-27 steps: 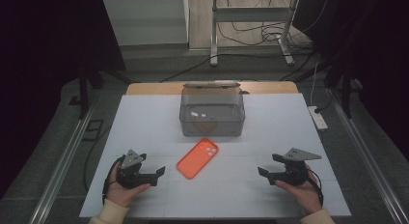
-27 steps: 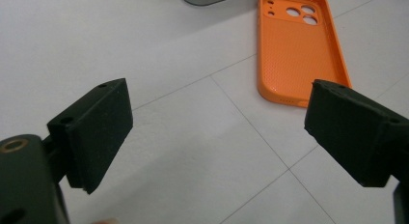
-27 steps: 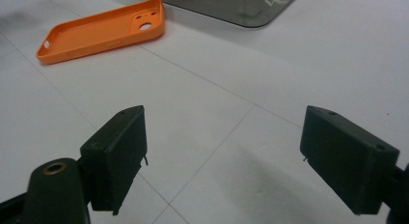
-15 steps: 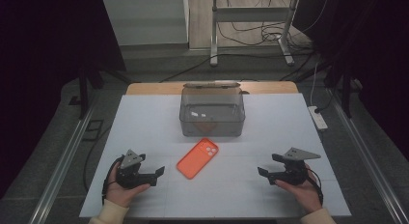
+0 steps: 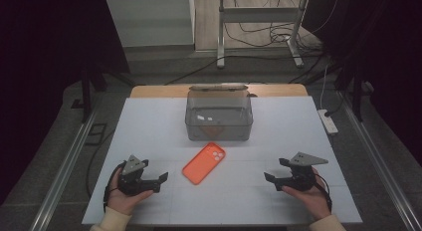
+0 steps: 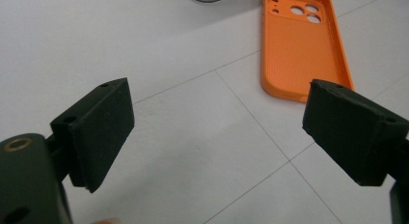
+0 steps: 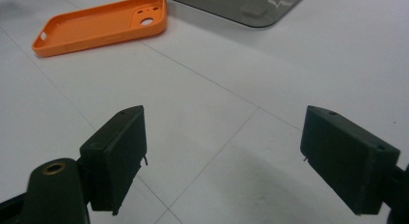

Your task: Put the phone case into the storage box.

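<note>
An orange phone case (image 5: 204, 162) lies hollow side up in the middle of the white table (image 5: 149, 131), just in front of a clear grey plastic box (image 5: 219, 114). My left gripper (image 5: 160, 182) rests near the front left, jaws wide open and empty, pointing right toward the case (image 6: 301, 45). My right gripper (image 5: 274, 177) rests near the front right, also open and empty, pointing left. In the right gripper view the case (image 7: 103, 23) lies far ahead at upper left, the box's corner (image 7: 241, 4) beside it.
The box holds a few small items and sits toward the table's back edge. A white power strip (image 5: 329, 120) lies off the table's right side. Metal rails run along both sides; cables and a stand's legs (image 5: 259, 37) lie on the floor behind.
</note>
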`<state>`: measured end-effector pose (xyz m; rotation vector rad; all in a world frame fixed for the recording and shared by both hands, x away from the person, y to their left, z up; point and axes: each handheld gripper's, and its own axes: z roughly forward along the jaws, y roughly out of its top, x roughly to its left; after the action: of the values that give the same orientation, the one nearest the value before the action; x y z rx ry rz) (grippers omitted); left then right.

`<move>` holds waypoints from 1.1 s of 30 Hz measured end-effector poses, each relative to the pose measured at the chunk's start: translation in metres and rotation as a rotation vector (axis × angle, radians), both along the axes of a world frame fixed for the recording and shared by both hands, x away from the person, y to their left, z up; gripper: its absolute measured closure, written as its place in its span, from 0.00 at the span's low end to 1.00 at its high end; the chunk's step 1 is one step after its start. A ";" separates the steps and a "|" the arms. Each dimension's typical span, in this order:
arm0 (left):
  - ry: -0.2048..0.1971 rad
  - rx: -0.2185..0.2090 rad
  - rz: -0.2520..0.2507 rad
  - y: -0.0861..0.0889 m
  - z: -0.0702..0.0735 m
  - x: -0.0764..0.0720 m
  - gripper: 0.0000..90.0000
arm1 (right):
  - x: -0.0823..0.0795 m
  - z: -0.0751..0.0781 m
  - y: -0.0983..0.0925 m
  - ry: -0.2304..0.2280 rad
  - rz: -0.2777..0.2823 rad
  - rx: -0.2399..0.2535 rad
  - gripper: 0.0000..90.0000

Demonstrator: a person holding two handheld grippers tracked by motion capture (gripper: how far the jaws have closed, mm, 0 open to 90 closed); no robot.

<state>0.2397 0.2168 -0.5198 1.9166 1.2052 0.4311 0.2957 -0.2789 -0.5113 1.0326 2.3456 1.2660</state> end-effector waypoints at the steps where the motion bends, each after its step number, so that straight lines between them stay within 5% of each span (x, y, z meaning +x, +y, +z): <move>1: -0.001 -0.001 0.002 0.000 0.000 0.000 0.13 | 0.000 0.000 0.000 0.000 0.000 -0.002 0.19; 33: -0.023 0.022 -0.041 -0.016 0.026 -0.001 0.15 | 0.012 0.003 0.006 -0.003 0.037 -0.011 0.18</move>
<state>0.2383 0.2008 -0.4936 1.9472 1.1486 0.4451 0.3081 -0.2730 -0.5087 0.9880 2.3775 1.2650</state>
